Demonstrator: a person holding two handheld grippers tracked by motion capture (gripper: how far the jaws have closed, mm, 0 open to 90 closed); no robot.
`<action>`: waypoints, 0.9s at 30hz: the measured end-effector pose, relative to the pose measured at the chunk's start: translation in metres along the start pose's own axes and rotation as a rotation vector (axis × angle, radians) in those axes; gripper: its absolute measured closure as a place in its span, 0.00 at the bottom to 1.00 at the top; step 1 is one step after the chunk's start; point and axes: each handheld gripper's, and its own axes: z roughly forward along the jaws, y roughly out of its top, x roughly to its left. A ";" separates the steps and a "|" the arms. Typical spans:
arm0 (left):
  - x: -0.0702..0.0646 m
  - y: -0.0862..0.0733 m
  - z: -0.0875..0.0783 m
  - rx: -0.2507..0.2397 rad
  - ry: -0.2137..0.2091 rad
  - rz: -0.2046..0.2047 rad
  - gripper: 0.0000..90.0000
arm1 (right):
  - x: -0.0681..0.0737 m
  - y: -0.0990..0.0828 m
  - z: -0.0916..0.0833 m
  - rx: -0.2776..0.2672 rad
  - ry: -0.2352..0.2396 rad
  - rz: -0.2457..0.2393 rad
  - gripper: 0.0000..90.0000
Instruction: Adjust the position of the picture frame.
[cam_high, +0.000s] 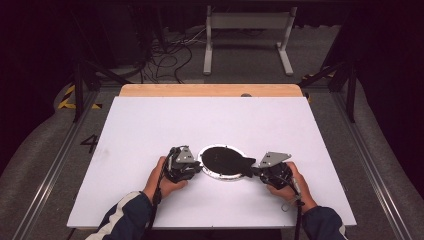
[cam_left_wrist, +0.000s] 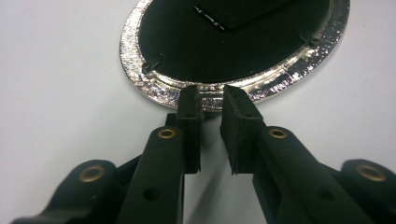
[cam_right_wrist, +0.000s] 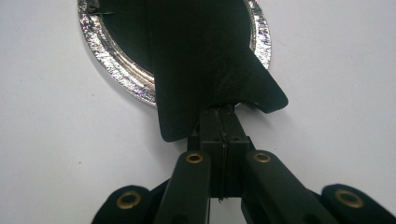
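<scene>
A round foil tray (cam_high: 220, 175) lies near the front of the white board, with a black sheet (cam_high: 223, 158) over its top. My left gripper (cam_high: 200, 168) is at the tray's left side. In the left gripper view the jaws (cam_left_wrist: 211, 95) stand narrowly apart and pinch a crumpled bit of the shiny rim (cam_left_wrist: 140, 79). My right gripper (cam_high: 254, 168) is at the tray's right side. It (cam_right_wrist: 223, 112) is shut on a lifted corner of the black sheet (cam_right_wrist: 205, 60), which curls up off the foil rim (cam_right_wrist: 116, 70).
The white board (cam_high: 150, 125) lies on a wooden tabletop whose far edge (cam_high: 210, 90) shows behind it. On the floor beyond stand a white frame (cam_high: 247, 35) and loose cables (cam_high: 165, 60). Dark rails run along both sides.
</scene>
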 end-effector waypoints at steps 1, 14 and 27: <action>-0.002 0.001 -0.001 0.002 -0.011 0.005 0.91 | 0.000 0.000 0.000 0.002 -0.001 -0.002 1.00; -0.019 0.007 0.003 0.015 -0.085 0.063 1.00 | -0.019 0.000 -0.011 -0.034 -0.106 0.048 1.00; -0.026 0.010 0.008 0.012 -0.098 0.079 1.00 | -0.032 0.000 0.013 -0.041 -0.160 0.099 1.00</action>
